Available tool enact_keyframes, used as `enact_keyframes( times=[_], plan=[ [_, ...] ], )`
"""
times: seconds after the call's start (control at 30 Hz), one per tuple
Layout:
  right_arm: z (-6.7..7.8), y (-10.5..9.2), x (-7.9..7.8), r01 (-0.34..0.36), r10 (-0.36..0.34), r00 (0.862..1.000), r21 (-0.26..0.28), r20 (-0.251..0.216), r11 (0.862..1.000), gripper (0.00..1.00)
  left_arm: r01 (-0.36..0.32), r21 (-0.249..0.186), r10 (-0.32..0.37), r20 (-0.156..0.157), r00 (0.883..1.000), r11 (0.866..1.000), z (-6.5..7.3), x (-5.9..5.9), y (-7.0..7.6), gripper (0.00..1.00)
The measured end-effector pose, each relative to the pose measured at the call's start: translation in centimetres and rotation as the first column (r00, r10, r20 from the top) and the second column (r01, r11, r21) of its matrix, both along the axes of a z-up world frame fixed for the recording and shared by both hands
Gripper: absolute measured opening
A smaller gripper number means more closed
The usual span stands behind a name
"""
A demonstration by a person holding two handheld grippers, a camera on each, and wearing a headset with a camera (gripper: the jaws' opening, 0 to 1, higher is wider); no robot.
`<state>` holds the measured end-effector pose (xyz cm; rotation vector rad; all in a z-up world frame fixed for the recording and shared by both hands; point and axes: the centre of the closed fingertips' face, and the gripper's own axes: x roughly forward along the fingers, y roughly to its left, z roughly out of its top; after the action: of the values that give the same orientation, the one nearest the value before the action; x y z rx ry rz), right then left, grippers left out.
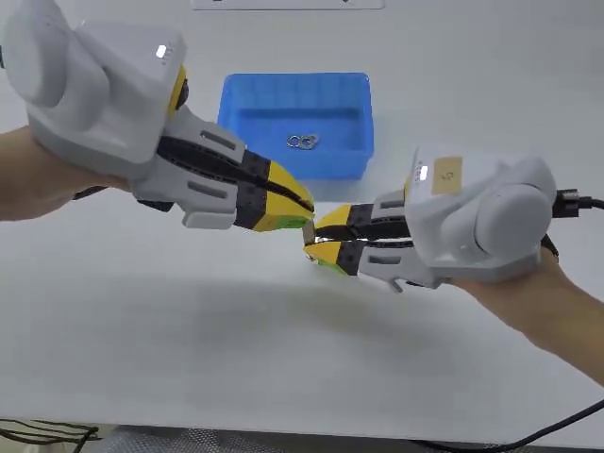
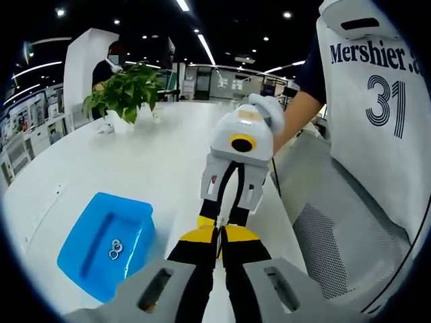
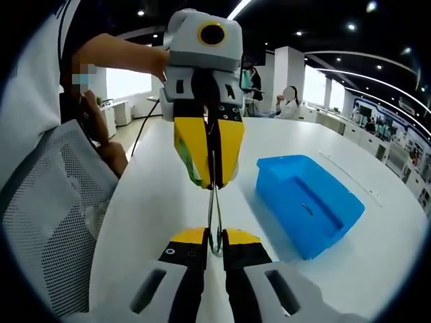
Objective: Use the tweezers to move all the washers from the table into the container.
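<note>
A blue container [image 1: 295, 94] stands on the white table [image 1: 189, 330] behind both grippers, with a few metal washers [image 1: 302, 142] on its floor. The left gripper view shows the same container [image 2: 87, 235] and washers [image 2: 116, 249]; the right gripper view shows the container [image 3: 310, 195]. Thin metal tweezers [image 3: 214, 215] span the short gap between the two grippers. My left gripper [image 1: 304, 215] is shut on one end and my right gripper [image 1: 316, 241] is shut on the other. The two meet tip to tip just in front of the container.
A black cable [image 1: 578, 200] trails from the right gripper off the table's right side. The table's front edge [image 1: 283, 436] runs along the bottom. A potted plant [image 2: 124, 91] stands far off on the table. A mesh chair [image 3: 54, 215] is by the person.
</note>
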<state>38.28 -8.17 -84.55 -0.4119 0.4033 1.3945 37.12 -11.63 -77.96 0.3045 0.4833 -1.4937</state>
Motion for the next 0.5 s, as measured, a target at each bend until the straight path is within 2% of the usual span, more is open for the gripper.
enact_keyframes(
  times=[0.1, 0.23, 0.47, 0.5],
  plan=[
    [0.0, 0.0, -0.2, -0.007, 0.007, 1.000, -0.008, 0.008, 1.000, 0.10, 0.010, 0.014, -0.010, 0.004, 1.000, 1.000, 0.1, -0.3, -0.2, 0.07],
    [0.7, 0.1, -0.5, -0.007, 0.007, 1.000, -0.001, 0.019, 1.000, 0.10, 0.010, 0.010, -0.010, 0.008, 1.000, 1.000, 0.8, -0.7, -0.2, 0.07],
    [2.4, 0.6, -0.5, -0.022, 0.022, 0.998, 0.008, 0.059, 1.000, 0.10, 0.012, 0.010, -0.013, 0.042, 0.999, 1.000, 2.6, -1.0, 0.0, 0.07],
    [2.8, 0.7, -0.5, -0.023, 0.022, 0.998, 0.013, 0.066, 1.000, 0.10, 0.013, 0.008, -0.013, 0.049, 0.999, 1.000, 2.9, -0.8, 0.4, 0.07]
  ],
)
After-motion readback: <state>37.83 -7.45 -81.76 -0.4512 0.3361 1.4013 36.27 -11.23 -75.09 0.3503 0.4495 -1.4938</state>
